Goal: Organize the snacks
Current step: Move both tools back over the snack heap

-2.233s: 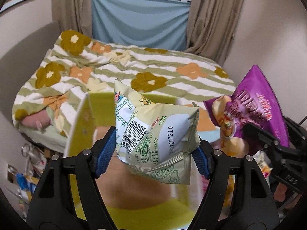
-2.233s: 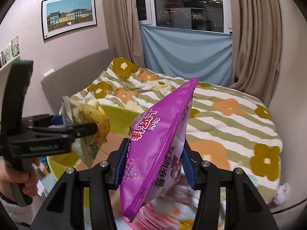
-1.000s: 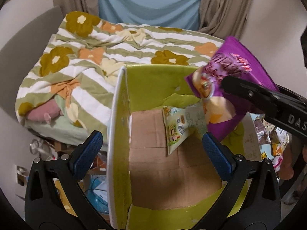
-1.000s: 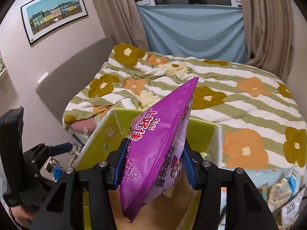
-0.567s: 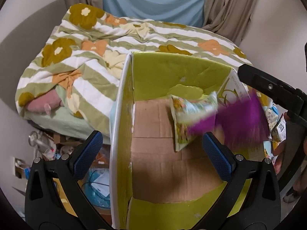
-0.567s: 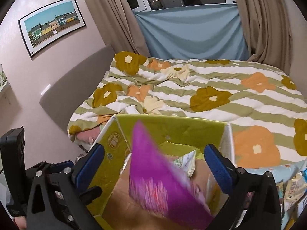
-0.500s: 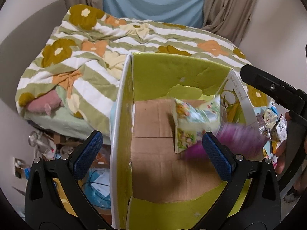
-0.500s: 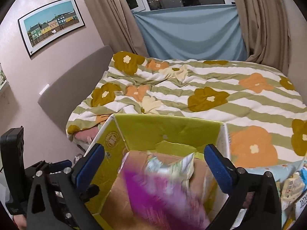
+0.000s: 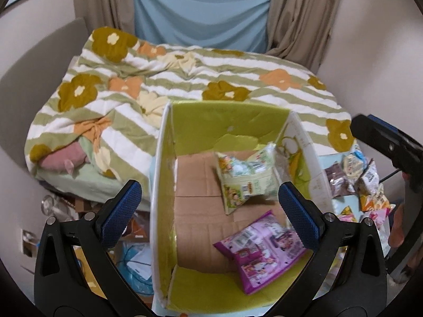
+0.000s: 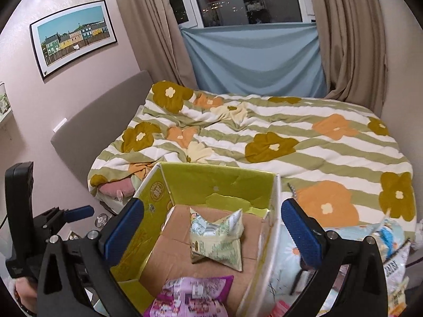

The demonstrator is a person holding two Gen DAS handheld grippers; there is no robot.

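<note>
- We'd got 2 bags in the box [image 9: 169, 142]: green pack [image 9: 246, 178] & purple pack [image 9: 261, 245].
- Both our tongs, left gripper [image 9: 208, 211] & right gripper [image 10: 211, 227], gaped empty.
- Snack pile [image 9: 362, 182] beside box not yet sorted.

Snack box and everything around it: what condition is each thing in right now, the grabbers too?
Box: open-topped, upright beside the bed.
Pale green snack bag: lying loose in the box.
Purple snack bag: lying flat in the box.
Left gripper: open, empty.
Right gripper: open, empty, jaws just opened.
Snack pile: outside the box, unsorted.
</note>
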